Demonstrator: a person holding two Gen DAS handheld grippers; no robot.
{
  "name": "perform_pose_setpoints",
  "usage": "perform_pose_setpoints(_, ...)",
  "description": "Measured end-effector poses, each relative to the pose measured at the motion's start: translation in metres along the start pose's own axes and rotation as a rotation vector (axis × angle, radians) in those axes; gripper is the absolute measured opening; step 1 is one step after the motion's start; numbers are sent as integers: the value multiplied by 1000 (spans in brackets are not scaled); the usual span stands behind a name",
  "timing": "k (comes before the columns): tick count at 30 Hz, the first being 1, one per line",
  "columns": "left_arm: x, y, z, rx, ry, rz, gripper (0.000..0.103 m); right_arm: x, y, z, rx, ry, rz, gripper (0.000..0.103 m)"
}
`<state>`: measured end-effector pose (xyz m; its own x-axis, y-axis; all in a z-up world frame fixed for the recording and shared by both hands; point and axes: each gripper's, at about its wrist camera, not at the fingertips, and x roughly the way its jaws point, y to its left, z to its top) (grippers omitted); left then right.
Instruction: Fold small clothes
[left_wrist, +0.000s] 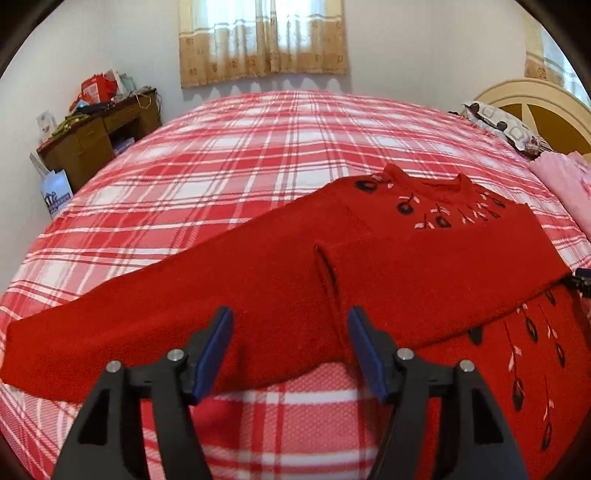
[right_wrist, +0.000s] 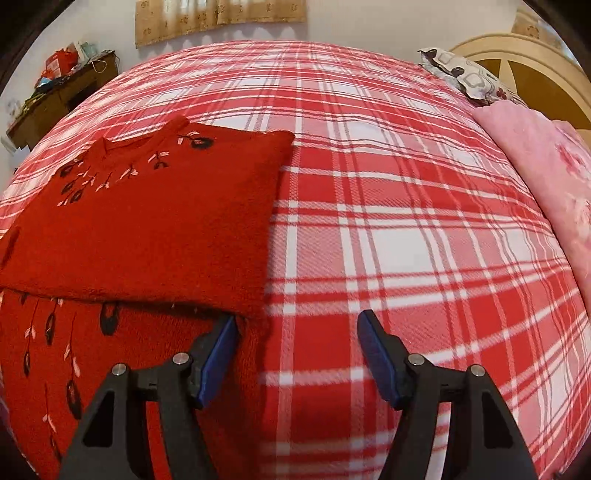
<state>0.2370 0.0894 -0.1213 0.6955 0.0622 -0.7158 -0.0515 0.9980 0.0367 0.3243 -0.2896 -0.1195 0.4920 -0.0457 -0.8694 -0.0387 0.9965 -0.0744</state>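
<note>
A red knitted sweater (left_wrist: 424, 266) with black and pink flower embroidery lies flat on the plaid bed. One sleeve (left_wrist: 147, 325) stretches out to the left. The other sleeve is folded across the body, as the right wrist view (right_wrist: 166, 229) shows. My left gripper (left_wrist: 290, 338) is open and empty, just above the outstretched sleeve near the armpit. My right gripper (right_wrist: 297, 341) is open and empty at the sweater's right edge, its left finger (right_wrist: 218, 354) over the knit below the folded part. The tip of the right gripper shows at the far right of the left wrist view (left_wrist: 581, 282).
The bed has a red and white plaid blanket (right_wrist: 388, 221). A pink blanket (right_wrist: 543, 184) and a patterned pillow (right_wrist: 465, 77) lie by the cream headboard (right_wrist: 517, 62) at the right. A cluttered wooden desk (left_wrist: 96, 133) stands past the bed's far left corner, under a curtained window (left_wrist: 262, 40).
</note>
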Motion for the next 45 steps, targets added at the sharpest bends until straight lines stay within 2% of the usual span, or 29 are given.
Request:
perform_pose_setpoints(2, -11, 4, -4, 16, -22, 18, 74, -12, 7, -1, -14, -31, -30, 66)
perform_pose_setpoints(4, -18, 11, -6, 26, -36, 43, 75, -27, 13, 2, -27, -99, -34, 66)
perform_pose_setpoints(6, -25, 23, -10, 32, -48, 87, 78, -43, 24, 7, -46, -195, 43, 67)
perform_pose_setpoints(8, -28, 38, -11, 12, -48, 118, 80, -45, 39, 10, -90, -236, 107, 68)
perform_pose_setpoints(10, -31, 59, -14, -14, -40, 163, 80, -30, 54, 14, -137, -199, 185, 68)
perform_pose_setpoints(14, -35, 106, -23, -84, -20, 269, 80, 8, 48, 15, -100, -98, 199, 67)
perform_pose_setpoints(19, -41, 164, -43, -168, 19, 403, 86, 21, 20, 12, -15, -84, 206, 67)
perform_pose_setpoints(21, -42, 195, -53, -201, 36, 486, 86, 22, 19, 10, -10, -94, 224, 67)
perform_pose_setpoints(24, -40, 231, -63, -258, 58, 551, 86, 20, 22, 5, -18, -121, 211, 68)
perform_pose_setpoints(27, -40, 262, -69, -360, 68, 527, 83, 20, 22, 3, -16, -135, 211, 68)
perform_pose_setpoints(29, -43, 273, -72, -435, 52, 463, 83, 21, 21, 4, -14, -136, 217, 69)
perform_pose_setpoints(30, -44, 274, -74, -453, 47, 451, 79, 20, 20, 3, -14, -137, 217, 69)
perform_pose_setpoints(35, -32, 279, -71, -475, 46, 417, 69, 20, 20, 2, -17, -143, 215, 70)
perform_pose_setpoints(40, -19, 281, -68, -485, 65, 421, 68, 20, 21, 1, -19, -143, 211, 71)
perform_pose_setpoints(41, -18, 278, -67, -467, 69, 410, 53, 20, 22, 1, -18, -144, 210, 71)
perform_pose_setpoints(42, -19, 275, -65, -451, 70, 391, 23, 20, 22, 1, -18, -144, 210, 71)
perform_pose_setpoints(43, -18, 274, -62, -442, 69, 376, 11, 20, 22, 1, -18, -144, 210, 72)
perform_pose_setpoints(45, -22, 268, -56, -416, 63, 369, 10, 20, 22, 0, -18, -144, 207, 73)
